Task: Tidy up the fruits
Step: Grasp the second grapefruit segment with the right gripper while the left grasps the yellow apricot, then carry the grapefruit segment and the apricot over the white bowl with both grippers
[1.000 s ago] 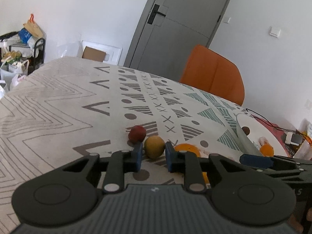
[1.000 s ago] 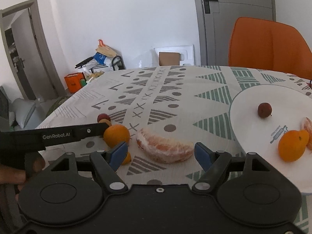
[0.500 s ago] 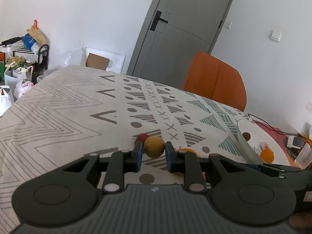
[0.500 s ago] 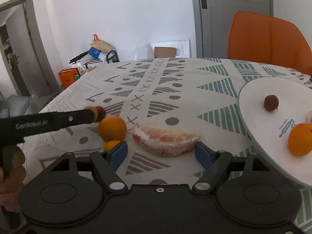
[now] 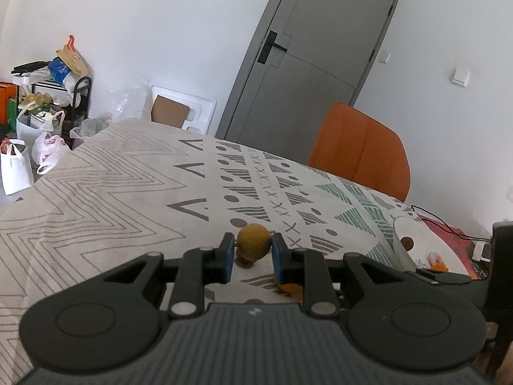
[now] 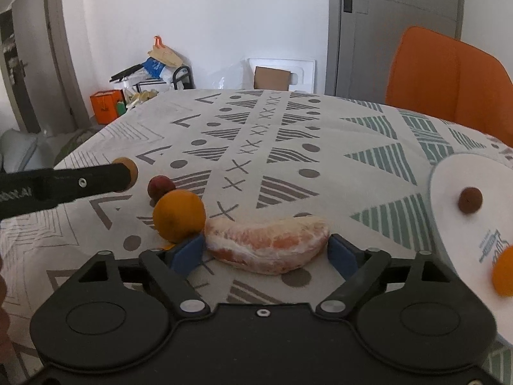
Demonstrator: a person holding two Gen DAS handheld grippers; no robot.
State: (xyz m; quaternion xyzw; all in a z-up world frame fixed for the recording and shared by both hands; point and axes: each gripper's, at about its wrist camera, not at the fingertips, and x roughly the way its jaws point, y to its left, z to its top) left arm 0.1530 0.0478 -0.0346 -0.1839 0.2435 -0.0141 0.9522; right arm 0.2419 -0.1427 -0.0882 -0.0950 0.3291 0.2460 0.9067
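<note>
Though peeled, pomelo segment (image 6: 267, 245) white-pithed, orange-fleshed.

A patterned tablecloth (image 6: 288, 122) carries a pomelo wedge (image 6: 267, 243), orange (image 6: 179, 215), lychee (image 6: 160, 186) and white plate (image 6: 461, 224).

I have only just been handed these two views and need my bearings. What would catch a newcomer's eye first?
Probably the big peeled citrus segment lying on the patterned tablecloth, with the right tongs spread open around its two ends after widening just now. Next, the left tongs are shut on a small yellow-brown fruit, lifted off the cloth. A white plate at the right already holds a dark round fruit.
</note>
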